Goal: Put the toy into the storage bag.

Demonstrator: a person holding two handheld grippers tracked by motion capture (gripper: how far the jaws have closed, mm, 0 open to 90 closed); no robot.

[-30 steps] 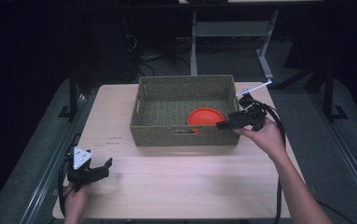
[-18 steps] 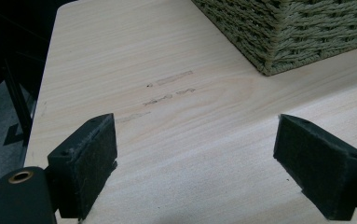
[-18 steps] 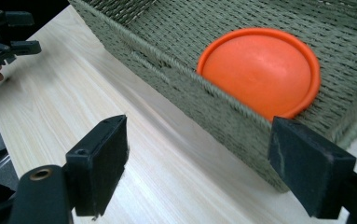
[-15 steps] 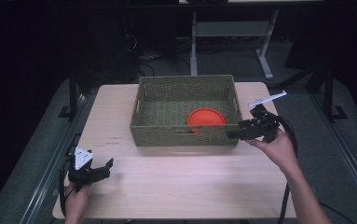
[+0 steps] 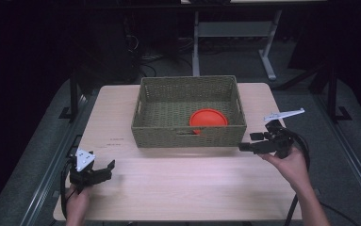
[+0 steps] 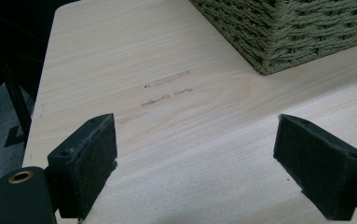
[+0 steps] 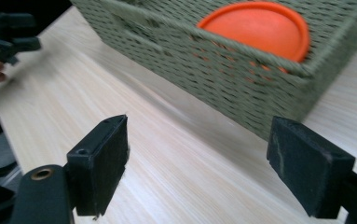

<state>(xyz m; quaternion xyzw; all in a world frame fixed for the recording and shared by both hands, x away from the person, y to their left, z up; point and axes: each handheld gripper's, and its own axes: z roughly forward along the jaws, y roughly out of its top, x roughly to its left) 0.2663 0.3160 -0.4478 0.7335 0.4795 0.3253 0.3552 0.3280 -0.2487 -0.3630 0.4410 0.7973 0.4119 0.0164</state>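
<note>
Basket (image 5: 188, 113) mid-worktop (image 5: 178, 188), orange plate (image 5: 208, 117) lying inside at near right corner. Right gripper (image 5: 246, 147) empty, jaws spread wide, just off basket's near right corner, hand low, pointing left. Judged: clear rim, park on bare wood without nudging wicker. Left gripper (image 5: 103, 170) agape, empty, near front-left edge.

— What lies ahead of the left tool (image 6: 195, 158)?
— Its two black jaws stand wide apart over bare tabletop (image 6: 134, 56), nothing between them. At one o'clock sits a corner of the woven basket (image 6: 288, 28). Faint smudges (image 6: 167, 88) mark the wood at eleven o'clock.
</note>
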